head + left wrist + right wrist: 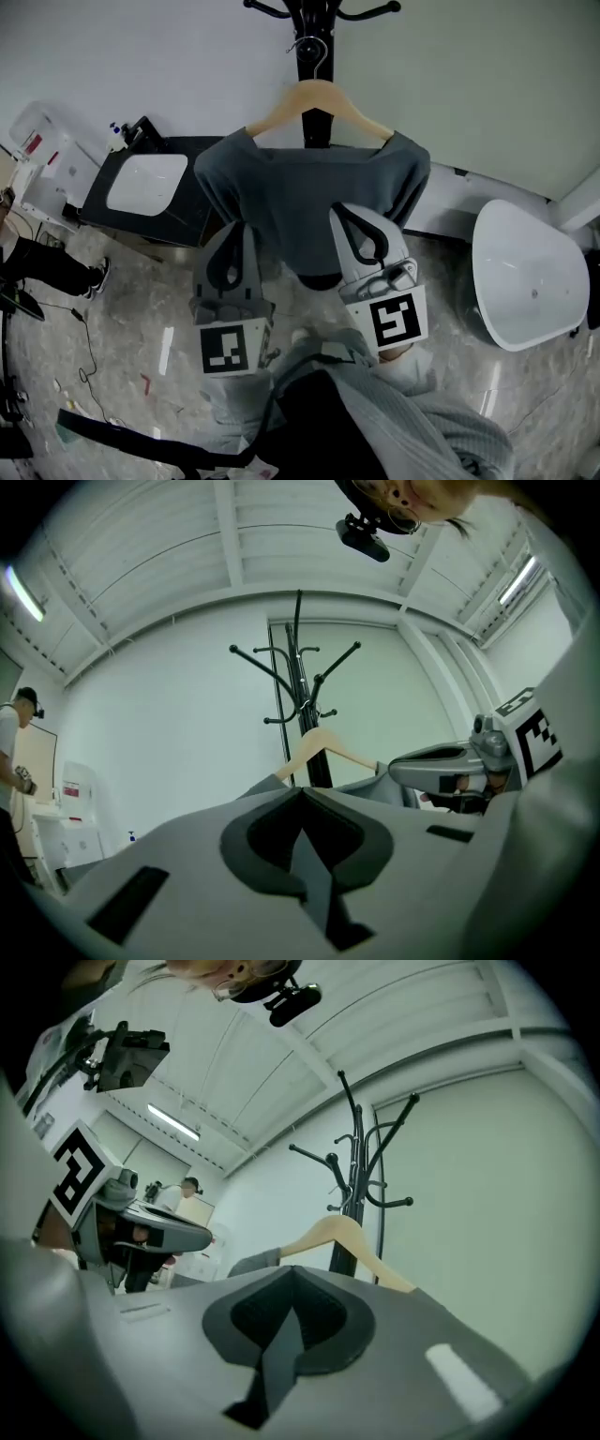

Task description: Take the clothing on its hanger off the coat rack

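On curved wooden hanger, limp grey cloth

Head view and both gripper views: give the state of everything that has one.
Grey top, draped on the wooden hanger, not yet removed.
Wooden hanger, hooked on the coat rack.
Coat rack, upright.
Left gripper, jaws together, empty.
Right gripper, jaws together, empty.

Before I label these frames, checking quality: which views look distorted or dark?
Head view: even light, hanger sharp, mild bending at edges. Left gripper view: heavy fisheye, black corners, coat rack crisp. Right gripper view: same fisheye, ceiling strip light bright.
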